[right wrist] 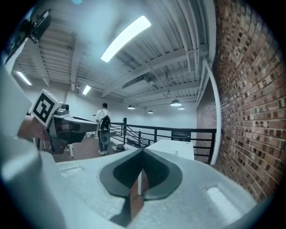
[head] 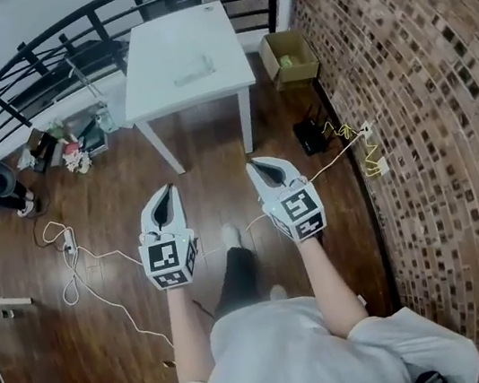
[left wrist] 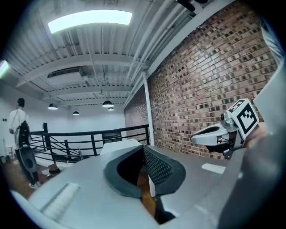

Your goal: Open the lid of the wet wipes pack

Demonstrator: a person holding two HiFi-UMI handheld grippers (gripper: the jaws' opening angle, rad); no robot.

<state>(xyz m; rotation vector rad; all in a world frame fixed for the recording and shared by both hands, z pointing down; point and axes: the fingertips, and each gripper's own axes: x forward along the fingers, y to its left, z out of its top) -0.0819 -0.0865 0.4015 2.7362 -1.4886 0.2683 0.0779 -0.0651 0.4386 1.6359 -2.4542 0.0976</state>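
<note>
We recorded the left gripper [head: 166,192] and the right gripper [head: 254,164] held out side by side over the wooden floor [head: 214,145], both pointing toward the white table [head: 159,90] and well short of it. In its own view, each gripper's jaws met at the tips and were closed on themselves, gripping nothing. Behind the tips a narrow slit between the pads showed only floor and a table leg.

The wet wipes pack [head: 194,69] lay on the tabletop, well apart from both grippers. It was pale against the white surface, so we could trace little more than a faint outline. We could not make out its lid or tell whether it was raised or flat.

A cardboard box [head: 290,57] stood on the floor just beside the table, against the brick wall [head: 426,109]. We could not identify the greenish item inside it. Black railing [head: 44,55] ran behind the table. Cables [head: 88,266] trailed across the floor to the left, partly hidden by the left gripper. The bottom edge of the head view cut off the wearer's torso. A distant person [right wrist: 103,127] stood by the railing, too small for detail.
</note>
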